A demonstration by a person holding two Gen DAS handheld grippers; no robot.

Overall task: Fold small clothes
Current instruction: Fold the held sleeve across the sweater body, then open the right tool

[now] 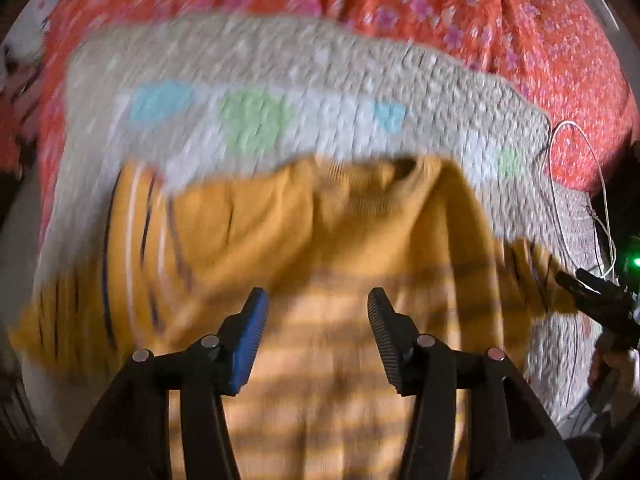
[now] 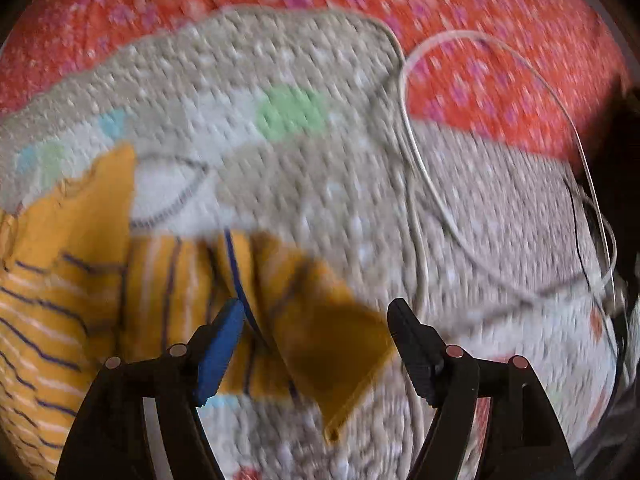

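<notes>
On the left, the left gripper [image 1: 318, 304] is seen above the striped back of a small mustard-yellow garment [image 1: 304, 232], its jaws standing moderately apart with nothing pressed between the pads. The garment is spread on a grey quilted mat [image 1: 320, 64], which in turn lies on a red floral cover [image 1: 500, 8]. At the left side, a sleeve with dark and white stripes [image 1: 136, 248] is laid inward over the body. A collar-like opening is seen at the far edge, though blur leaves this uncertain.

Further right, the right gripper [image 2: 316, 320] is held with its jaws wide, above the other sleeve [image 2: 280, 300], whose plain cuff points toward the near edge of the mat. No cloth is gripped by it. A thin white cable [image 2: 440, 216] is looped on the mat just beside that gripper.

The step in hand is judged to be the sleeve fold, with both sleeves let go. What is called for next is probably a fresh grasp at one end of the garment, so that the body can be doubled over; the cable should be kept clear of.
</notes>
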